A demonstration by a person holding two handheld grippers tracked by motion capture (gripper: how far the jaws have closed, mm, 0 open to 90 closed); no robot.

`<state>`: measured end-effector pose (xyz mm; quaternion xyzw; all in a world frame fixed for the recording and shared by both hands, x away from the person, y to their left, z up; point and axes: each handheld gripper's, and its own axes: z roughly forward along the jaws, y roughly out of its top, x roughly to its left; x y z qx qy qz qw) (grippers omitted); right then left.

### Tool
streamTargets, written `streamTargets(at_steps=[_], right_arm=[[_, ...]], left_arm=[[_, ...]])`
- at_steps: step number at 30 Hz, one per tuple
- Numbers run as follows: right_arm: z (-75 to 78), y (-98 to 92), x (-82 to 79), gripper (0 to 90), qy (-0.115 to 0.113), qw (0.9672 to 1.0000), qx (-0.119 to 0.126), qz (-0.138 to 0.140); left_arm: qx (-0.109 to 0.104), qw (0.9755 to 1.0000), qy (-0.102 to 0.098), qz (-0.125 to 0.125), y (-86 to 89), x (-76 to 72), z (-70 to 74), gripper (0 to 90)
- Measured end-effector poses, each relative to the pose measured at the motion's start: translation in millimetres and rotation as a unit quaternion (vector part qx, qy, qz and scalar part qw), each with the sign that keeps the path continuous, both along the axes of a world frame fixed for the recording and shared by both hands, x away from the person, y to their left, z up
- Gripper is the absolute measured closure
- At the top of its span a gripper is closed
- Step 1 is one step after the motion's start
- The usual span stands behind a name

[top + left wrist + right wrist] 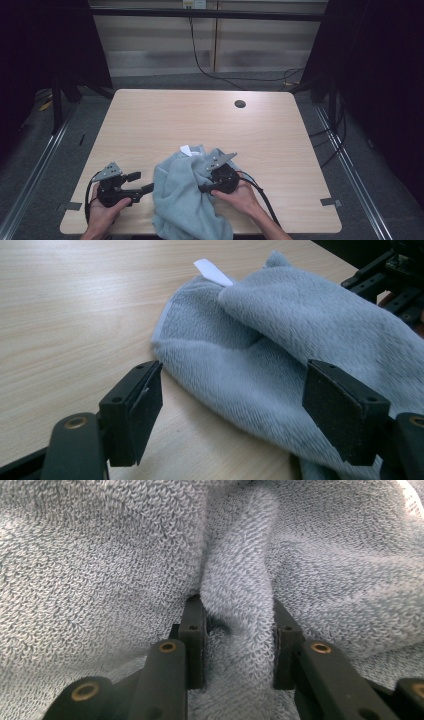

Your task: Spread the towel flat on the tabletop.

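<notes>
Gripping: the right gripper (239, 640) has its two black jaws pressed against a thick bunched fold of the grey towel (240, 580), one pad on each side of the fold, in the right gripper view.
Right gripper, high view: the right gripper (207, 187) sits on the right part of the towel (182, 200), held in the person's right hand (242, 195), with its grey three-cornered plate tilted on top and a cable trailing toward the table's near edge.
Left gripper: the left gripper (235, 410) has its jaws wide apart with nothing pinched between them; the pads stand clear of the cloth, the right-hand pad in front of the towel's edge.
Left gripper, high view: the left gripper (142, 185) rests low over the table just beside the towel's left edge, held in the left hand (107, 207).
Towel: it lies crumpled in a heap on the near middle of the wooden table (165, 120), its lower part hanging over the near edge.
Towel label: a small white tag (212, 272) sticks out at the far end of the towel (280, 335); in the high view the tag (186, 149) lies at the heap's far edge.
Table: a round hole (240, 104) lies toward the far right, well apart from the towel.
</notes>
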<state>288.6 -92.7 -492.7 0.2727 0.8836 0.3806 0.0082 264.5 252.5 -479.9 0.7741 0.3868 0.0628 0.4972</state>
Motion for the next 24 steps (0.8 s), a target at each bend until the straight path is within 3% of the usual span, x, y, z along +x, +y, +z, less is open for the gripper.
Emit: streamTargets(at_steps=[4,6,11,14,15,16,19,24], right_arm=[[4.6,1.5,-4.7,60.0,-0.002,1.0000,0.005,0.004],[14.4,-8.8,-2.8,54.1,-0.003,0.9993,0.035,-0.007],[32.3,-32.0,-2.3,49.6,-0.013,0.9972,0.067,-0.031],[42.1,-53.7,3.5,47.5,-0.027,0.9952,0.070,-0.064],[44.8,-67.8,10.6,46.8,-0.032,0.9935,0.067,-0.087],[44.8,-67.8,10.6,46.8,-0.032,0.9935,0.067,-0.087],[39.5,-92.3,20.2,47.0,-0.028,0.9898,0.058,-0.127],[23.0,-107.2,18.8,46.4,-0.014,0.9888,0.046,-0.141]], left_arm=[[0.003,1.0000,0.002,-0.005,-1.8,0.3,-0.8,26.3],[0.002,1.0000,0.004,-0.008,-3.3,1.4,-1.0,29.8],[-0.006,1.0000,-0.001,-0.005,-4.9,6.1,4.4,35.8],[-0.004,0.9999,-0.002,-0.012,-11.3,14.9,9.9,41.8],[-0.003,0.9998,0.000,-0.018,-15.1,18.5,12.0,43.5],[0.000,0.9998,-0.004,-0.021,-19.6,21.8,14.1,43.5],[0.005,0.9993,-0.008,-0.037,-34.8,31.5,19.5,43.7],[0.005,0.9987,0.004,-0.051,-56.0,46.2,16.2,37.6]])
